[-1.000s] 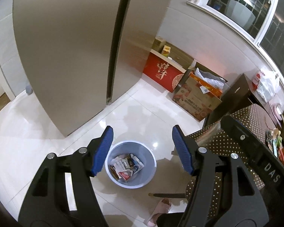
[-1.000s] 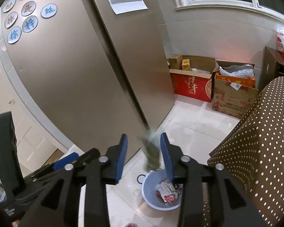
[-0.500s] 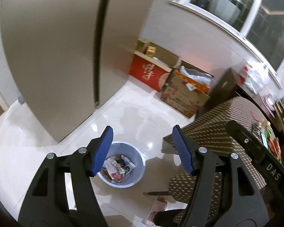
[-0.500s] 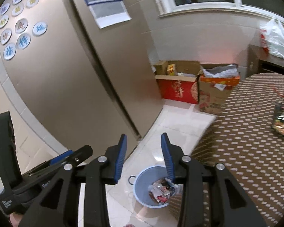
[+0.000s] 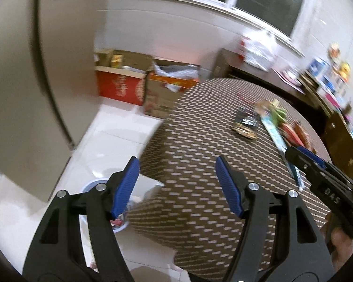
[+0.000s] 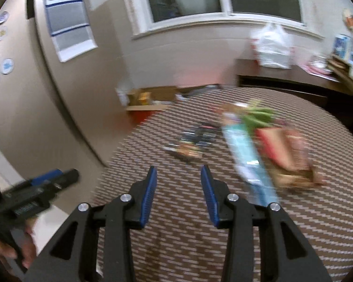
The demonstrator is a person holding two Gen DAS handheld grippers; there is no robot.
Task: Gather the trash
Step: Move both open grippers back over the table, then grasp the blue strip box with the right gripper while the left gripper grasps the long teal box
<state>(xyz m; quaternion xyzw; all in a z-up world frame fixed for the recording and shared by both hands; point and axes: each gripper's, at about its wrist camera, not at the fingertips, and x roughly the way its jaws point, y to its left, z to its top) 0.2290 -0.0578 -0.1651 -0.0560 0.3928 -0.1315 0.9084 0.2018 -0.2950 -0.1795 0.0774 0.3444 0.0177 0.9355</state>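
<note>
The dark snack wrapper [image 6: 193,141] lies flat on the dotted table [image 6: 223,235], far of your right gripper [image 6: 178,195] and left of the long pale-blue pack [image 6: 247,162]. It looks light, thin and crinkly; pinch a raised edge. Its print is too blurred to read. Both the right and left gripper [image 5: 177,185] hold their fingers apart, empty. The bin [image 5: 91,184] sits on the floor, near left. "DAS" shows on the right tool's body.
</note>
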